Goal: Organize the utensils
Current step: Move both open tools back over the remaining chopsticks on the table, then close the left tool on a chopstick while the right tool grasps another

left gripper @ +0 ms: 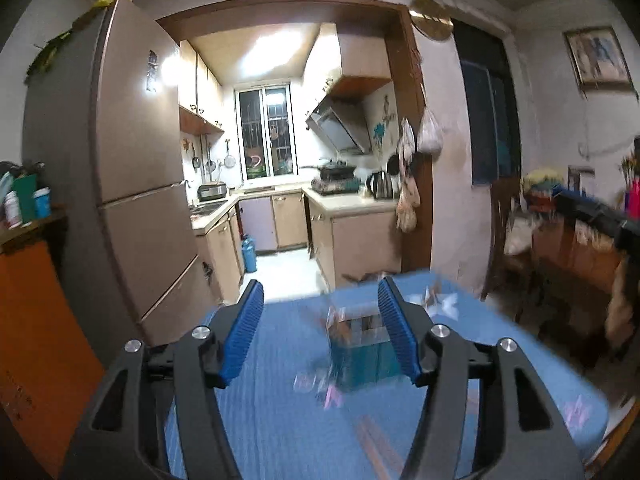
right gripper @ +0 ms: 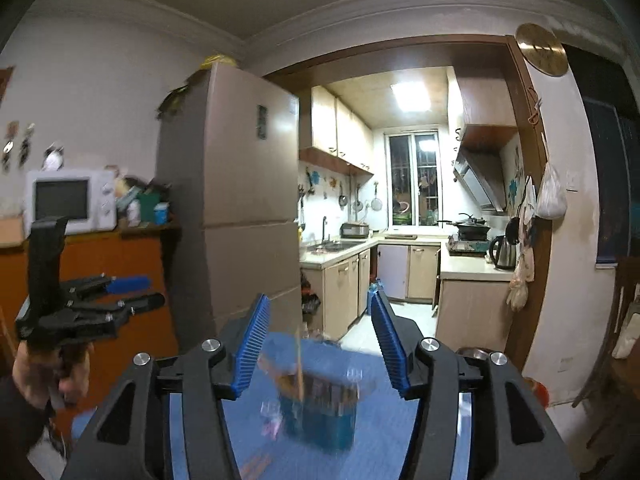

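A teal utensil holder [left gripper: 360, 356] stands on a table with a blue cloth [left gripper: 280, 420], blurred by motion. My left gripper [left gripper: 320, 292] is open and empty, raised above the table, the holder behind its right finger. In the right wrist view the same holder [right gripper: 320, 412] has thin sticks, perhaps chopsticks [right gripper: 298, 364], standing in it. My right gripper [right gripper: 320, 304] is open and empty above and before the holder. The left gripper [right gripper: 132, 292] shows there at the left, held in a hand. Blurred brown sticks lie on the cloth [right gripper: 256, 464].
A tall fridge [left gripper: 132, 184] stands left of the kitchen doorway. An orange cabinet [right gripper: 100, 280] with a microwave [right gripper: 68, 200] is at the left. A cluttered side table [left gripper: 580, 240] and chair stand at the right. A small pink item [left gripper: 332, 394] lies by the holder.
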Motion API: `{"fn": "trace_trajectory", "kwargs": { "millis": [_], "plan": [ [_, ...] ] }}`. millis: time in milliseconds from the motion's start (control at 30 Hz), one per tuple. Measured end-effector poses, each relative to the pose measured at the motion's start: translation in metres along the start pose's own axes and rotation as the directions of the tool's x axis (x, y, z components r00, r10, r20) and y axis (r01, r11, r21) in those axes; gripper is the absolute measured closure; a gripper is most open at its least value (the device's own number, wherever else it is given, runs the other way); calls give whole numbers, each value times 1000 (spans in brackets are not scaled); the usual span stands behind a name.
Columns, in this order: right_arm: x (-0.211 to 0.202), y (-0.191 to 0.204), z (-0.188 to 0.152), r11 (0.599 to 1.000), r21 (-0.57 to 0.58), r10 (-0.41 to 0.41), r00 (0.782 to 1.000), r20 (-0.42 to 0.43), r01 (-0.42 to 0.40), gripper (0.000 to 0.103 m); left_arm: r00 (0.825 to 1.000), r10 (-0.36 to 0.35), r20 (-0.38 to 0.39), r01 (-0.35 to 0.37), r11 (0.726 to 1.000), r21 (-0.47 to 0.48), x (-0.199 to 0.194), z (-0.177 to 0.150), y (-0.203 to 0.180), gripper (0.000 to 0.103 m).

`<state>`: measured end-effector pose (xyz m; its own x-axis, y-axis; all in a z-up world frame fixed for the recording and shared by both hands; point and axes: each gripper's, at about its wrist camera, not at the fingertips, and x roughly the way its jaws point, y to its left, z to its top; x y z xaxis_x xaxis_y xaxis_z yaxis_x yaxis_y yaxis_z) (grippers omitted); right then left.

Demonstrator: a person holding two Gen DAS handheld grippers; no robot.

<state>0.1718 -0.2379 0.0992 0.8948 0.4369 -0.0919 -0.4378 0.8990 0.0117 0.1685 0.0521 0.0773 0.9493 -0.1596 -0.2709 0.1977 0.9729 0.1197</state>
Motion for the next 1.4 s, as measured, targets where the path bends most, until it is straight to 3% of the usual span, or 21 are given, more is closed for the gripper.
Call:
{"fn": "trace_trajectory", "kwargs": {
  "millis": [100, 200, 267, 367, 433, 733, 867, 1133, 1333, 1400],
  "plan": [
    [-31, 10, -66, 1000, -14, -19, 994, -105, 18, 50, 994, -24, -107, 24, 1000, -6, -7, -61, -4, 46],
    [-43, 10, -133, 999, 22, -26, 970, -242, 32, 62, 962, -80, -261, 76, 997, -25, 3, -129, -21, 47],
    [-49, 5, -175, 996, 72, -25, 945, -327, 51, 68, 938, -100, -332, 101, 995, -13, 8, -164, -37, 55],
    [-53, 2, -218, 992, 97, -36, 909, -414, 84, 71, 912, -147, -384, 141, 989, -44, 9, -198, -51, 58],
    [-51, 1, -234, 990, 102, -44, 892, -450, 100, 71, 907, -159, -391, 146, 987, -63, 8, -210, -55, 58],
    [-28, -3, -261, 987, 87, -61, 827, -559, 132, 71, 898, -147, -414, 116, 988, -98, 13, -239, -58, 58],
    [-16, -2, -269, 987, 83, -62, 807, -587, 137, 78, 900, -146, -411, 114, 988, -103, 19, -241, -59, 63],
    [-12, 1, -269, 985, 85, -75, 815, -575, 150, 80, 897, -192, -399, 161, 981, -109, 14, -245, -72, 65],
    [-13, 4, -272, 987, 55, -92, 815, -572, 150, 82, 899, -170, -402, 153, 985, -76, 14, -251, -87, 65],
    [-14, 6, -272, 988, 45, -96, 816, -570, 148, 87, 902, -160, -400, 142, 987, -75, 15, -251, -86, 68]
  ]
}}
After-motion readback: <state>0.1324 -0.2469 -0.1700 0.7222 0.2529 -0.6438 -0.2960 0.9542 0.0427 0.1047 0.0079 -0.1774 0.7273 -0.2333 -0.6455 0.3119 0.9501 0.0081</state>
